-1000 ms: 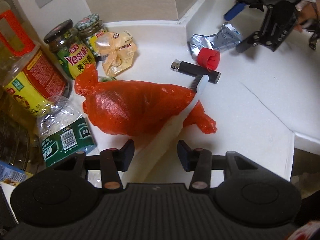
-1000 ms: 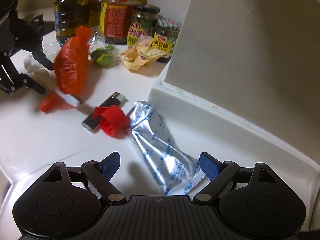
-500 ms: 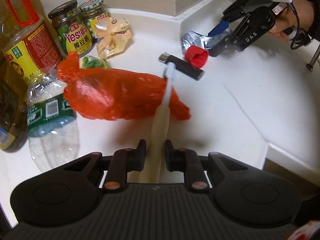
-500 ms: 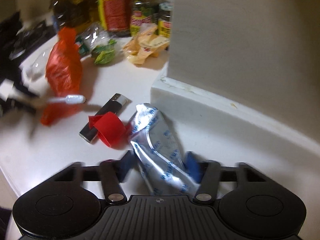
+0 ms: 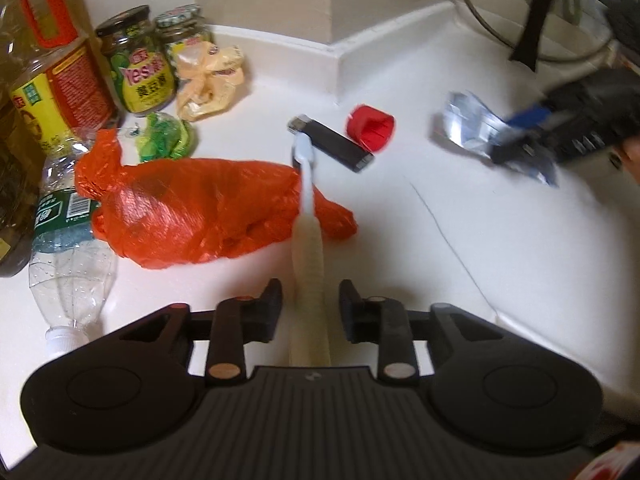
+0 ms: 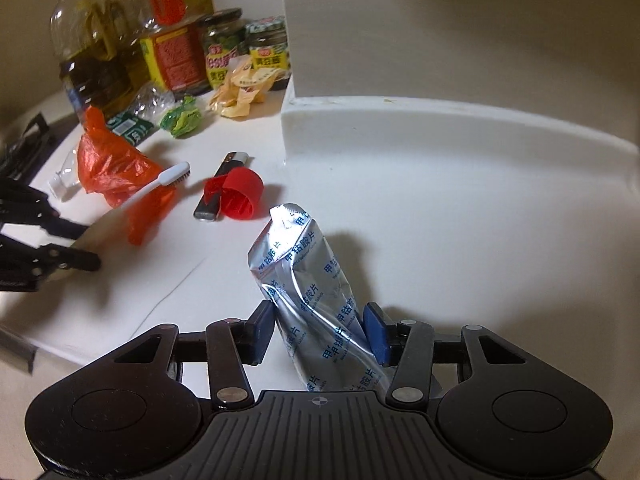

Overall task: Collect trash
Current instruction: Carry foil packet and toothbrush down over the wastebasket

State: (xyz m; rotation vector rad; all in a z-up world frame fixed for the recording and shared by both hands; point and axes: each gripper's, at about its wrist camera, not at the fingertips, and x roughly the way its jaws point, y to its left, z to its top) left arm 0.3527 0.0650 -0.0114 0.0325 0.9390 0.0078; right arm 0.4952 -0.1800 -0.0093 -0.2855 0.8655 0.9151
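Trash lies loose on the white countertop [image 5: 440, 260], and two pieces are being handled at once. Taking the black lighter [image 5: 332, 142] as the marker: a red cap [image 5: 372, 132] sits touching its right side, and the foil pouch [image 6: 304, 280] is further out past that cap, well apart from the lighter and apparently raised off the counter, judging by the shadow under it. The right gripper [image 6: 320, 328] has its jaws closing, and both blue pads already press the crumpled lower part of the pouch, probably because the flattened end is the easiest part to pinch. The toothbrush [image 5: 306, 240] points its bristled head right at the lighter's metal end, its pale handle running back across an orange plastic bag [image 5: 192, 208] that lies just this side of the lighter. The left gripper [image 5: 310, 304] straddles that handle with its jaws opening; a gap shows on each side, so the pads are not pressing, and I cannot tell whether the bag alone props the brush. Left of the lighter, a green wrapper [image 5: 164, 140] and a yellow wrapper [image 5: 208, 76] wait beside the sauce jars [image 5: 140, 68], with an empty plastic bottle [image 5: 68, 256] on its side beyond the bag. The jars and the oil bottle [image 5: 52, 76] stand upright against the wall, likely pantry goods rather than rubbish.
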